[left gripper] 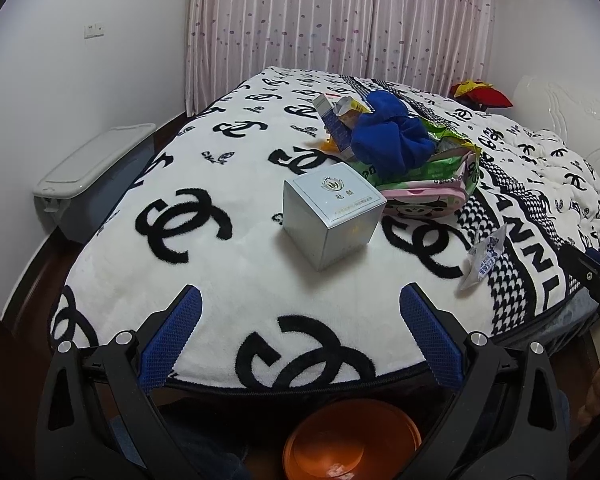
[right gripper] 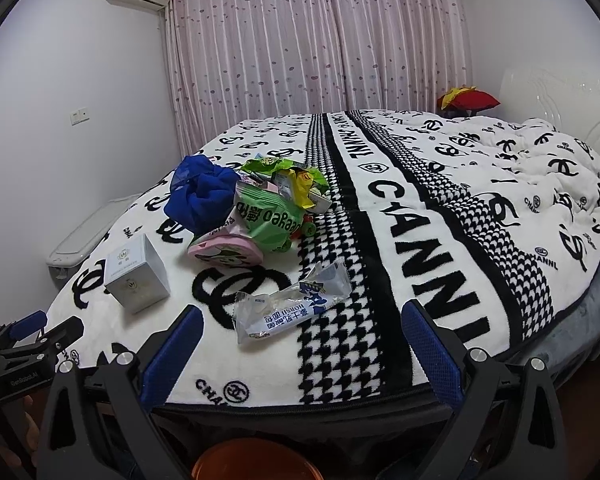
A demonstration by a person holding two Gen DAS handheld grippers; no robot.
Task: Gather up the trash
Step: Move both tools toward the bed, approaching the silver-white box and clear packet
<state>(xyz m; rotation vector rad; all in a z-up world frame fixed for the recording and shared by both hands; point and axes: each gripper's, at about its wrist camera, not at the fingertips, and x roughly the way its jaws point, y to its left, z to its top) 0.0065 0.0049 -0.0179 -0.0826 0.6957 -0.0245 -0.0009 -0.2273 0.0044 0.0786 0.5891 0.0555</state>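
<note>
A silver-white carton (left gripper: pixel 332 216) stands on the bed's blanket, just beyond my open, empty left gripper (left gripper: pixel 300 300); it also shows in the right wrist view (right gripper: pixel 138 276). A clear blue-printed wrapper (right gripper: pixel 292 304) lies just ahead of my open, empty right gripper (right gripper: pixel 302 320), and shows in the left wrist view (left gripper: pixel 484 258). Further back is a heap: green snack bag (right gripper: pixel 272 216), yellow wrapper (right gripper: pixel 302 184), blue cloth (right gripper: pixel 204 196), pink panda case (right gripper: pixel 224 252). In the left wrist view a blue-white box (left gripper: pixel 336 128) leans behind the cloth (left gripper: pixel 388 132).
An orange bin (left gripper: pixel 350 444) sits on the floor below the bed's near edge, also in the right wrist view (right gripper: pixel 256 462). A grey lidded storage box (left gripper: pixel 96 180) stands left of the bed. A red and yellow cushion (right gripper: pixel 468 100) lies at the far side. Curtains hang behind.
</note>
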